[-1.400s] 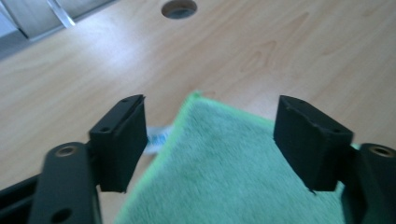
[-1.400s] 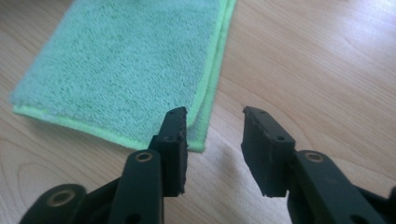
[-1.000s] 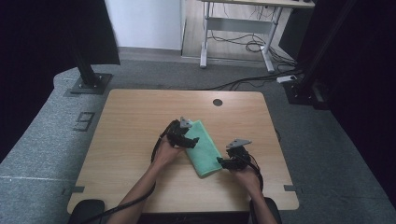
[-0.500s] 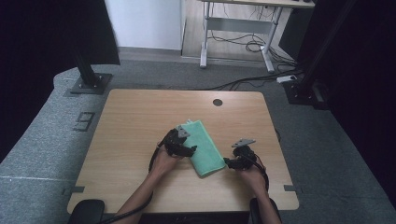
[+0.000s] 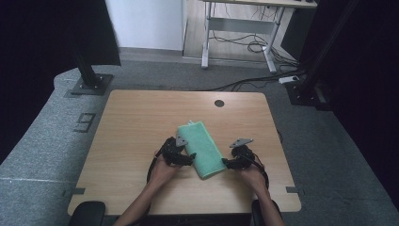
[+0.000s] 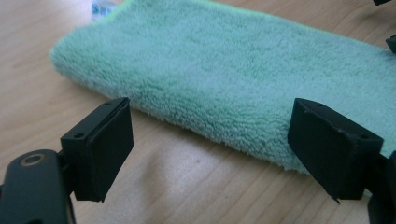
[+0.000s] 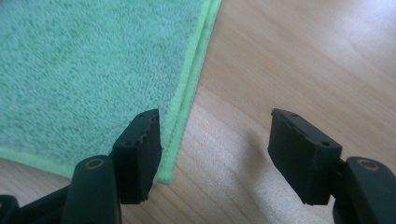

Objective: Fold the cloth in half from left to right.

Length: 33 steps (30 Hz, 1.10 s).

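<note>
Folded towel between two unclamped grippers, near the table's front edge

Nearest the front edge, the left gripper point(image 5: 187, 159) stands wide at the towel's point(image 5: 202, 148) folded long side; the right gripper point(image 5: 227, 163), its jaws just opening and clamping nothing, sits at the near right corner; the towel's long axis runs from that corner away toward the table's point(image 5: 136, 117) far-left; one towel, two grippers, both about equally near

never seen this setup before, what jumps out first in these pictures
A folded mint-green terry towel lies slanted in the middle of the light wooden table. The left gripper and right gripper flank its near end, both open and holding nothing; the right gripper's jaws have just been opening beside the towel's stitched corner.
</note>
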Each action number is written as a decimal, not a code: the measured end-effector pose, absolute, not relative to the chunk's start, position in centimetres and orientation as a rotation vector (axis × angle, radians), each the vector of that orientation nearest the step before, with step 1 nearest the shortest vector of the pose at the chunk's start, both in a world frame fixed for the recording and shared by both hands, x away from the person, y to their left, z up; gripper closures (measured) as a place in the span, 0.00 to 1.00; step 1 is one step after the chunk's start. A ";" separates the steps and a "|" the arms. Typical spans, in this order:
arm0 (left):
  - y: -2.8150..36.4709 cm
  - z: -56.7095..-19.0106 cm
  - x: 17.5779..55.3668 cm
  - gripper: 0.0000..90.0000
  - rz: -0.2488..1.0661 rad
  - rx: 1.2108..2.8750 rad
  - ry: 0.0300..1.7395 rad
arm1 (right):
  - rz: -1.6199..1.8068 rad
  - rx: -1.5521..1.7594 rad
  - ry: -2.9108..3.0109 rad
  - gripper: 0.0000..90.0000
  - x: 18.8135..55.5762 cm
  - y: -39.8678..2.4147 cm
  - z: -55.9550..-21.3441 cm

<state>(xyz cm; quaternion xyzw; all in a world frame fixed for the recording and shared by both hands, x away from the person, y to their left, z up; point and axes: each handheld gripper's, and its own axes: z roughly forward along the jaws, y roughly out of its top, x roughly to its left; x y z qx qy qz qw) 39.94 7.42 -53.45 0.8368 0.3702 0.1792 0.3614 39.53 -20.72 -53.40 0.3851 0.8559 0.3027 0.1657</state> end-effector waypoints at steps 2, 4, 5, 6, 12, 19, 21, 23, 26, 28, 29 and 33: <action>7.3 -53.9 39.9 0.16 0.453 2.159 0.962 | 0.875 1.098 2.437 0.38 39.5 -20.8 -53.6; 7.2 -54.2 39.9 0.16 0.464 2.178 0.968 | 0.876 1.089 2.441 0.38 39.5 -20.9 -53.6; 7.1 -54.4 39.9 0.16 0.474 2.186 0.974 | 0.877 1.090 2.441 0.38 39.5 -20.9 -53.7; 7.1 -54.6 39.9 0.16 0.480 2.193 0.977 | 0.879 1.090 2.445 0.38 39.4 -20.9 -53.7; 7.6 -54.7 40.2 0.15 0.464 2.187 0.999 | 0.896 1.084 2.479 0.36 39.0 -20.6 -53.8; 8.8 -54.8 40.7 0.15 0.460 2.179 1.028 | 0.901 1.052 2.499 0.35 38.4 -19.4 -53.8; 9.4 -54.8 40.8 0.15 0.466 2.176 1.038 | 0.902 1.033 2.506 0.34 38.2 -18.9 -53.8; 9.9 -54.8 40.9 0.15 0.466 2.171 1.049 | 0.908 1.022 2.512 0.34 38.0 -18.2 -53.8; 10.7 -54.8 41.2 0.14 0.469 2.170 1.059 | 0.911 0.999 2.519 0.34 37.8 -17.2 -53.8; 11.3 -54.8 41.3 0.14 0.464 2.168 1.068 | 0.914 0.988 2.517 0.34 37.7 -16.5 -53.8; 11.6 -54.8 41.4 0.14 0.465 2.166 1.071 | 0.917 0.982 2.519 0.34 37.7 -16.2 -53.9; 12.5 -54.8 41.8 0.14 0.463 2.166 1.079 | 0.926 0.978 2.517 0.33 37.6 -15.1 -53.9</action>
